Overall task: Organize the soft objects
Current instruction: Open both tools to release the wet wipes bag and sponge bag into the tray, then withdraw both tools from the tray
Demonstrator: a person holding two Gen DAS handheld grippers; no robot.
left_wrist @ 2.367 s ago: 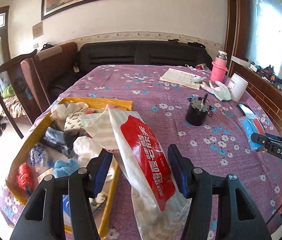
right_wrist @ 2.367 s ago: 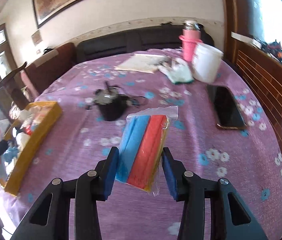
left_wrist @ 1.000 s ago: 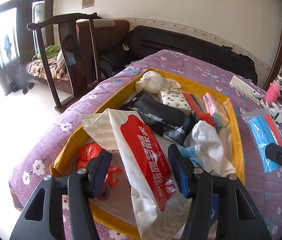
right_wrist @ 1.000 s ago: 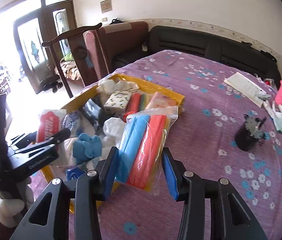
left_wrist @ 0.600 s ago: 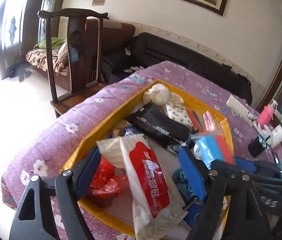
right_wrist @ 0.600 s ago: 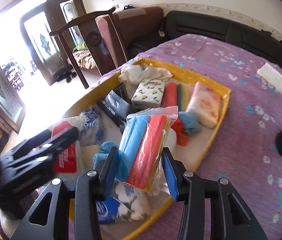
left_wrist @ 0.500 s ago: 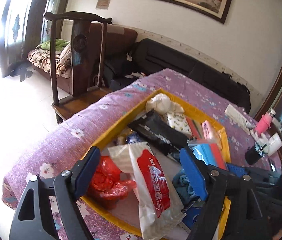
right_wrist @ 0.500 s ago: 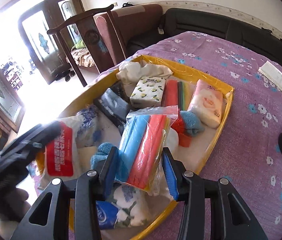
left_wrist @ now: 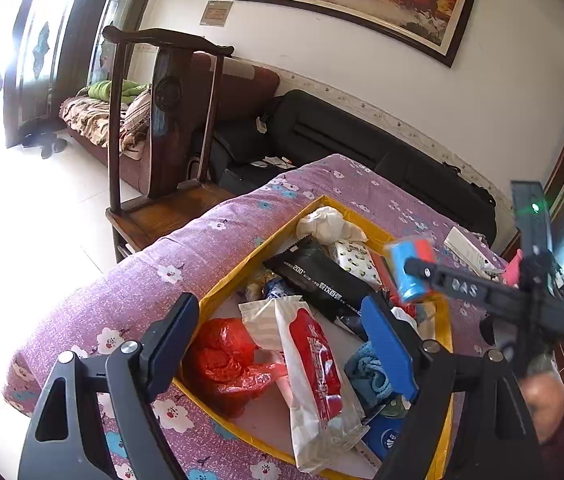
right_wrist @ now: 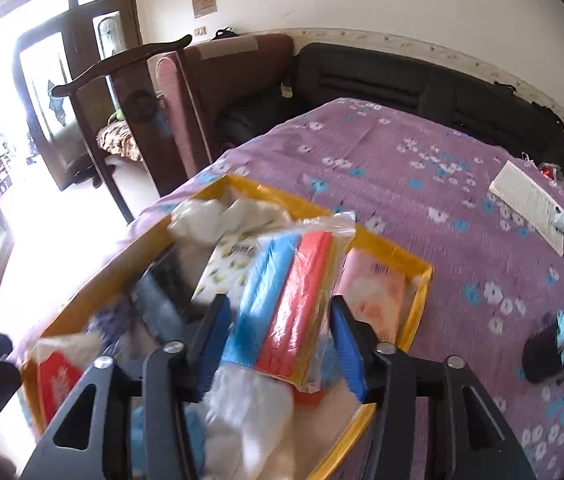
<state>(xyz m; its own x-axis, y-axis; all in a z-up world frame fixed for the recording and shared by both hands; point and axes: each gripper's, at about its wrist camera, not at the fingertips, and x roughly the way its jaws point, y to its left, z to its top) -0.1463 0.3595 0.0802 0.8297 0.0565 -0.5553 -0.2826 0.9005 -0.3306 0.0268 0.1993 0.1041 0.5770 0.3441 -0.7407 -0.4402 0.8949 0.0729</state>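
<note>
Right wrist view: the right gripper (right_wrist: 277,340), jaws just widened off the clear pouch (right_wrist: 286,304), may drop it outside the yellow tray (right_wrist: 418,312).

The left wrist camera is looking forward and down along its fingers (left_wrist: 388,344) from the near end of the yellow tray (left_wrist: 221,290), close above it. The right wrist camera is looking steeply down, nearer still, over the same tray (right_wrist: 422,280), both sharing the purple-clothed counter (right_wrist: 422,176) and black sofa (left_wrist: 362,140).
</note>
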